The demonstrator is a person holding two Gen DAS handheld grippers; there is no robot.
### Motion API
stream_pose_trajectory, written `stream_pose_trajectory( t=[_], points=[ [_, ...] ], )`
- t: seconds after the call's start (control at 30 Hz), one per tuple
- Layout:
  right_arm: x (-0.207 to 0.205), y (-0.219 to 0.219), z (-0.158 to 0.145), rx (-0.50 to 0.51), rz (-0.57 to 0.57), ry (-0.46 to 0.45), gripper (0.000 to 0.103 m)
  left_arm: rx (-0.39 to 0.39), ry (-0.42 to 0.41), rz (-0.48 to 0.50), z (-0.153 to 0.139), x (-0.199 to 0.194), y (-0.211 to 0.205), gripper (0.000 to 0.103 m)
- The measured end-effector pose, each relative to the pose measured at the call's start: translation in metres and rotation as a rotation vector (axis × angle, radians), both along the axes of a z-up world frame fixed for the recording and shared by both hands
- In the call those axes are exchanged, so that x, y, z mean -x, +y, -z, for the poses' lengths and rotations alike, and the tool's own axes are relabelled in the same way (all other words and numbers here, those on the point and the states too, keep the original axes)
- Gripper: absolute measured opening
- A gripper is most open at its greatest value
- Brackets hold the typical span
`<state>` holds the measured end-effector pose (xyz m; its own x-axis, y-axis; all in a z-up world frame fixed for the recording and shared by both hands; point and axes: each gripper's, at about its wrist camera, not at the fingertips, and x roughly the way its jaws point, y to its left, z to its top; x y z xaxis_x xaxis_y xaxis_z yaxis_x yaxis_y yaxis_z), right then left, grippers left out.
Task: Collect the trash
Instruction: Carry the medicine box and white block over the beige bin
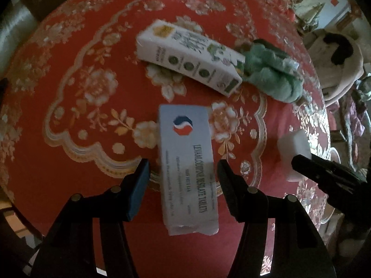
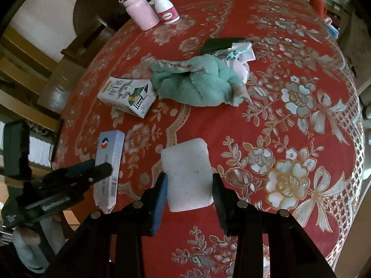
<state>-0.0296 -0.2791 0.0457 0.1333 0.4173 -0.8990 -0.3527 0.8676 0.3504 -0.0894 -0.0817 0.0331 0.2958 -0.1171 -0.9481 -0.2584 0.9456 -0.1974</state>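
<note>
A pale blue tablet box [image 1: 187, 162] lies flat on the red floral tablecloth [image 1: 92, 139]. My left gripper [image 1: 183, 169] straddles it, open, with a gap between its left pad and the box. In the right wrist view the same box [image 2: 109, 159] lies under the left gripper [image 2: 102, 168]. My right gripper [image 2: 189, 178] is shut on a white foam block [image 2: 187, 173], both pads against its sides. The left wrist view shows that block [image 1: 292, 148] and a finger of the right gripper [image 1: 299, 159] at the right. A white milk carton [image 1: 190, 55] lies on its side farther back.
A crumpled teal cloth [image 2: 194, 81] lies beside the carton [image 2: 127, 95]. Behind it are a crumpled wrapper [image 2: 238, 53] and a dark flat object [image 2: 222, 42]. A pink bottle [image 2: 139, 11] and a white pill bottle [image 2: 165, 7] stand at the far edge. Chairs ring the table.
</note>
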Motion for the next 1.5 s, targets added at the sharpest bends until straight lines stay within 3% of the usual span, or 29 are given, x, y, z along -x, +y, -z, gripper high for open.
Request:
stream_pose_trajectory(
  t=[0.17,0.23,0.77,1.5],
  points=[
    [0.003,-0.009,-0.001,-0.009,0.017,-0.003,0.037,-0.036,-0.027,0.018,0.003,-0.004,-0.006,0.057],
    [0.005,-0.013,-0.003,-0.013,0.027,-0.014,0.037,-0.045,-0.029,0.025,0.003,-0.005,-0.008,0.047],
    [0.017,-0.050,-0.034,-0.024,0.149,-0.088,0.037,-0.046,-0.169,0.198,-0.048,-0.022,-0.061,0.047],
    [0.056,-0.158,-0.072,-0.009,0.437,-0.178,0.037,-0.037,-0.271,0.496,-0.086,-0.030,-0.177,0.047]
  ],
)
